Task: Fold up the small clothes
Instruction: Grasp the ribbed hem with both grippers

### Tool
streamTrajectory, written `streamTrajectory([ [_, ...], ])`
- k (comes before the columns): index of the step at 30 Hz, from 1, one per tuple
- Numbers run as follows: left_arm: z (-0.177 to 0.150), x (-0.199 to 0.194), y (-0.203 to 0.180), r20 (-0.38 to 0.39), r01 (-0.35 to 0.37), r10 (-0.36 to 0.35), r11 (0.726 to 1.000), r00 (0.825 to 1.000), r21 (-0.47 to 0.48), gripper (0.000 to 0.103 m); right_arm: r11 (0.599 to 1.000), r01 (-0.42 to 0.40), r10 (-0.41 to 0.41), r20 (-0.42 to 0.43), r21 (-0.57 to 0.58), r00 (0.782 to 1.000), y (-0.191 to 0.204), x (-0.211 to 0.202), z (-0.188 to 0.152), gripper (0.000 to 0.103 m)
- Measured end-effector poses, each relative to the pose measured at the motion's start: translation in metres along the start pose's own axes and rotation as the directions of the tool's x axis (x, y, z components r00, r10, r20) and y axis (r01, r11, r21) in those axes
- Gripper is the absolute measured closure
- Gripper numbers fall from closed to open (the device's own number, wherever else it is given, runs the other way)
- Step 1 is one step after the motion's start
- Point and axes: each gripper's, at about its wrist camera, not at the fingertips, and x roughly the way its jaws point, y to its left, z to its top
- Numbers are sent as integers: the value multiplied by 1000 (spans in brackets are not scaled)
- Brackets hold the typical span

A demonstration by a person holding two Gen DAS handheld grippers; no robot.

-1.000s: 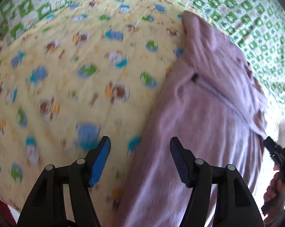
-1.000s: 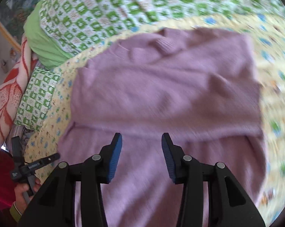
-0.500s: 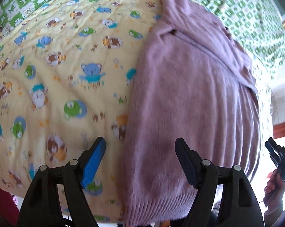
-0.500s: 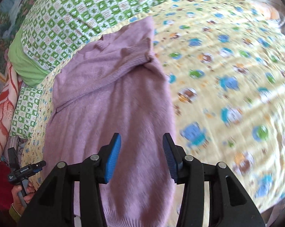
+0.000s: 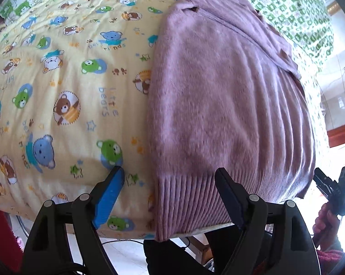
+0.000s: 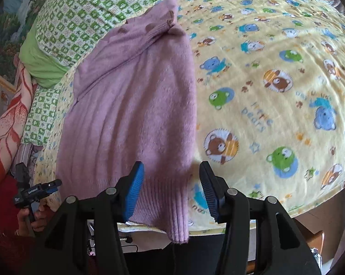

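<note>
Both tools, left tool [image 5: 169, 192] and right tool [image 6: 171, 189], hover with fingers apart over the purple sweater's [image 5: 227, 105] ribbed hem.

The sweater [image 5: 229, 105] is a fuzzy mauve-pink knit, plain, with a ribbed hem at its near edge. The blanket [image 5: 64, 80] beneath it is pale yellow, printed with cartoon bears in blue, green and brown, small stars, paw prints and blue lettering. Beyond it, the far cloth [image 6: 85, 9] carries a green-and-white check. A plain lime-green pillow [image 6: 38, 61] lies at far left. Both grippers are black with blue pads [image 6: 134, 188].
</note>
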Motion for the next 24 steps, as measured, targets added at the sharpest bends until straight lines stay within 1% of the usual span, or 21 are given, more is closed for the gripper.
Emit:
streamTrajectory([
  [3,-7,1,-5,2,4,-4,1000,1000,22,22,999,-39,39,3,-17,999,0,5,-12,46],
  [5,-8,1,-8,4,23,-23,999,1000,23,23,998,-70,70,21,3,997,-3,5,-14,45],
  [6,-8,1,-10,7,45,-45,999,999,19,26,996,-91,90,29,20,995,-6,5,-14,45],
  [7,-7,2,-14,12,60,-61,998,998,12,34,992,-116,115,35,39,993,-9,5,-14,45],
  [8,-6,3,-16,14,81,-81,997,997,4,40,989,-140,137,41,56,990,-11,6,-13,45],
  [9,-5,6,-18,8,105,-105,994,994,-3,48,985,-158,155,47,67,987,-14,8,-12,45],
  [10,-4,8,-20,3,116,-116,993,993,-8,52,981,-177,173,52,74,984,-15,9,-12,45],
  [11,-4,10,-21,2,110,-110,994,994,-8,54,979,-191,187,54,76,981,-15,10,-13,45],
  [12,-3,10,-21,2,107,-107,994,994,-3,58,976,-203,199,57,76,978,-15,11,-13,45],
  [13,-2,10,-20,4,104,-104,995,995,2,64,974,-213,209,59,78,976,-16,12,-14,46],
  [14,-2,10,-18,6,106,-106,994,994,0,69,972,-219,214,58,84,975,-16,12,-15,50],
  [15,-2,10,-16,6,112,-112,994,994,-8,83,971,-222,218,51,89,975,-17,12,-17,61],
  [16,-2,9,-10,6,126,-126,992,992,-25,91,972,-215,213,27,91,977,-18,15,-18,69],
  [17,-3,8,-4,7,143,-143,989,990,-40,92,976,-197,197,5,89,980,-18,17,-20,90],
  [18,-4,6,0,11,156,-155,986,988,-53,94,978,-186,188,-12,92,982,-21,18,-23,96],
  [20,-9,3,1,25,160,-158,986,987,-52,96,972,-209,210,0,112,978,-28,12,-28,96],
  [24,-9,-3,-4,36,154,-152,988,988,-35,97,969,-215,217,-1,122,976,-32,5,-29,97],
])
